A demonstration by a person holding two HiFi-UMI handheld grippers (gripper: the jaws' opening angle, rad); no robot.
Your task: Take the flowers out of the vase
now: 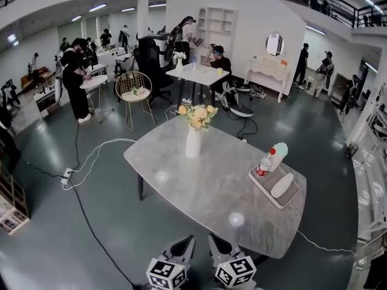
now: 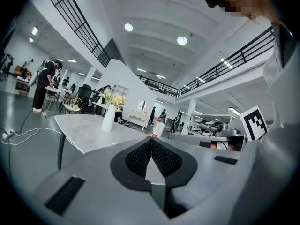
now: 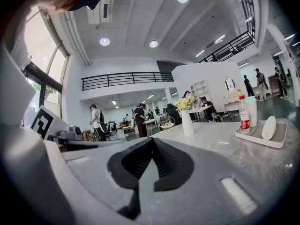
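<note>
Left gripper (image 2: 151,142) and right gripper (image 3: 152,142) each show ribbed black jaws closed together, empty. Only the head view shows the rounded marble table (image 1: 211,192) whole, with its slim white vase (image 1: 193,142) of flowers (image 1: 196,115).

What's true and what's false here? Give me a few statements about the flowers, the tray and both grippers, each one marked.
1. The yellow flowers stand in the tall white vase. True.
2. The vase lies tipped over on the grey stone table. False: it stands upright.
3. The left gripper grips a flower. False: its jaws are together with nothing between them.
4. The right gripper is shut. True.
5. The red-labelled plastic bottle stands on the grey rectangular tray. True.
</note>
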